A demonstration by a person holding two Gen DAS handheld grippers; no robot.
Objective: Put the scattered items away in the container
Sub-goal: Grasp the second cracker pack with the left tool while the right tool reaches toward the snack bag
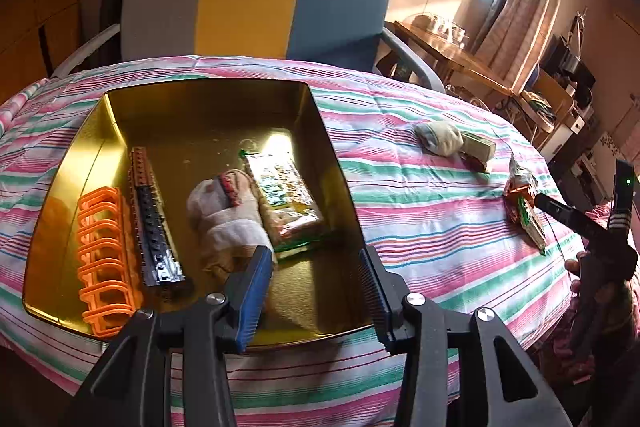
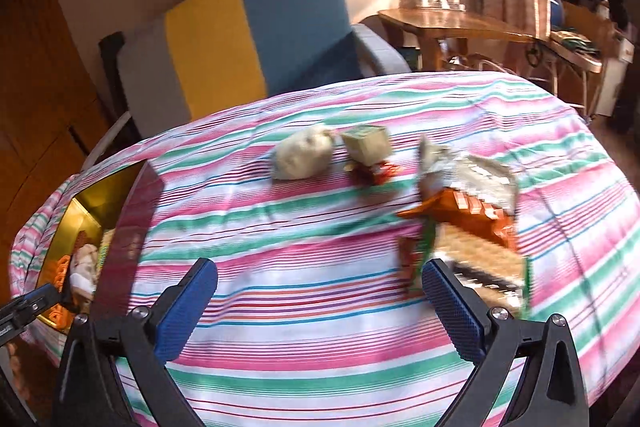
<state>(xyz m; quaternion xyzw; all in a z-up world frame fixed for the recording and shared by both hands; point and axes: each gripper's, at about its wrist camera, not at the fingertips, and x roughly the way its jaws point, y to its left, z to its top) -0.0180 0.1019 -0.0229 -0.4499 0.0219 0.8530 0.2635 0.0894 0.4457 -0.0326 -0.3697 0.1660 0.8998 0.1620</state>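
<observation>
Left tongs (image 1: 316,263) spread wide and empty, poised over the near end of the gold tin (image 1: 208,95), fingertips just above the rolled sock (image 1: 224,219). Right tongs (image 2: 320,291) also wide, holding nothing, low over the striped cloth (image 2: 320,339) on the worktop, with the orange snack packet (image 2: 468,211) just beside the right finger.

Already in the tin: orange plastic rack (image 1: 104,259), dark brick strip (image 1: 154,223), sock, flat green-edged biscuit pack (image 1: 284,199). Outside it and well apart from it: pale balled sock (image 2: 304,157), small greenish carton (image 2: 368,145) touching it, and the orange packet.

Step in hand, by judgement: fetching the packet with the right tongs. Best done by shifting right until the packet sits between the fingers, closing across the narrow width, near the stiffer filled part and not the torn silvery top. Foil likely slick and crinkly, prone to slipping; soft cloth beneath may bunch if scraped, so a shallow approach. Tin walls hard and glossy; release low inside, in the bare patch by the near wall.
</observation>
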